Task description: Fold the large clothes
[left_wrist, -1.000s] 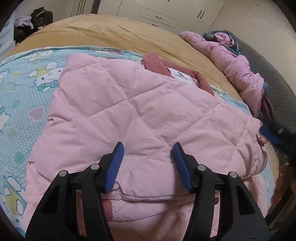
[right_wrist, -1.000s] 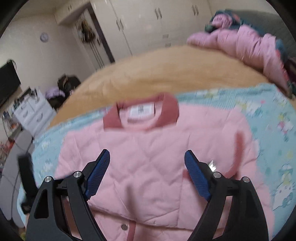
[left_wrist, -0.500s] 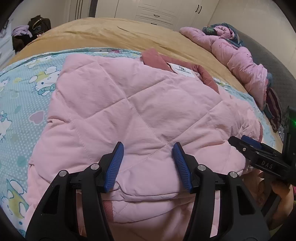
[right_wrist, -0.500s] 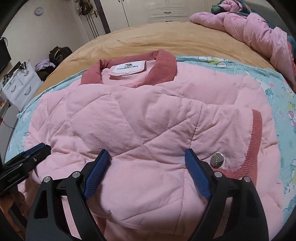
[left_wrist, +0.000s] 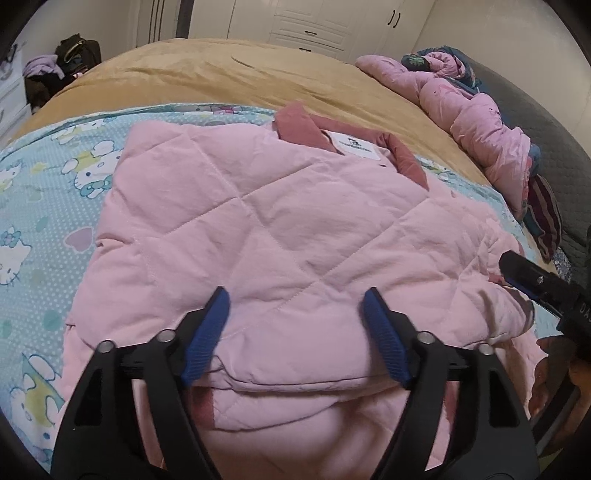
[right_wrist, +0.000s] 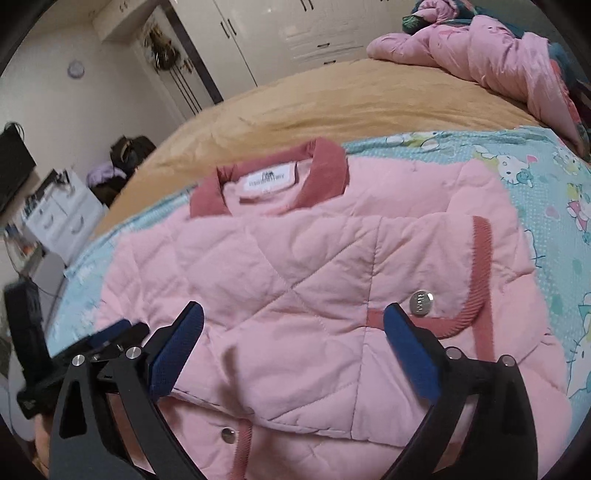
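Note:
A pink quilted jacket with a dusty-red collar and white neck label lies on a light blue cartoon-print sheet. Its sleeves are folded in over the body; a red-trimmed cuff with a metal snap shows in the right wrist view, where the jacket fills the middle. My left gripper is open and empty over the jacket's lower part. My right gripper is open and empty over the lower front. Each gripper shows at the edge of the other's view.
The sheet lies on a tan bedspread. A crumpled pink duvet is heaped at the far right of the bed. White wardrobes stand behind, a white drawer unit and dark bags at the left.
The right gripper dropped closer to the jacket, then drew back and left. The left gripper opened somewhat wider and stayed over the lower part. The jacket has not visibly moved.

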The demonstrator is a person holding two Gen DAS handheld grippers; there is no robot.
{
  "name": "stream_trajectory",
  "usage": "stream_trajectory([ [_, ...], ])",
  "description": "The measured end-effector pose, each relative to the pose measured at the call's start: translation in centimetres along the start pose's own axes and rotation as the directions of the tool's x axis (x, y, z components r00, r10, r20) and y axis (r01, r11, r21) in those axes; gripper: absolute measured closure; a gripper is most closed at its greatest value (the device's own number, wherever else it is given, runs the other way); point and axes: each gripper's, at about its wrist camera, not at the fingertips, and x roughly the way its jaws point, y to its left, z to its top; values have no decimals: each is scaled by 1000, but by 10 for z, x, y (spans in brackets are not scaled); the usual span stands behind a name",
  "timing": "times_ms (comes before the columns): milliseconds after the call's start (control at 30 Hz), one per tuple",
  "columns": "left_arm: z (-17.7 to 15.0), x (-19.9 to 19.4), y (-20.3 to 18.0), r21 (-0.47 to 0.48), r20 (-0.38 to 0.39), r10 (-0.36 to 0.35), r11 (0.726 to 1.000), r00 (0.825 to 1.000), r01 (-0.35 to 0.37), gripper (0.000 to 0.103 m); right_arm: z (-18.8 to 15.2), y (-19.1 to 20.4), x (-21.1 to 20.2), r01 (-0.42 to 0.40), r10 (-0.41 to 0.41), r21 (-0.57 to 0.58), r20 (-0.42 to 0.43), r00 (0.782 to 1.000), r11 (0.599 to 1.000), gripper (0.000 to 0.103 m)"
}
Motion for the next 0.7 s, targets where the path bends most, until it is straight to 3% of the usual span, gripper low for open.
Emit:
stream_trajectory([
  [133, 3, -10, -10, 21, 5, 5, 1000, 1000, -5, 9, 2, 0, -14, -11, 11, 10, 27, 1000, 1000, 4],
  [700, 8, -55, -34, 43, 84, 31, 999, 996, -34, 9, 6, 14, -69, -13, 16, -20, 130, 991, 1000, 4],
])
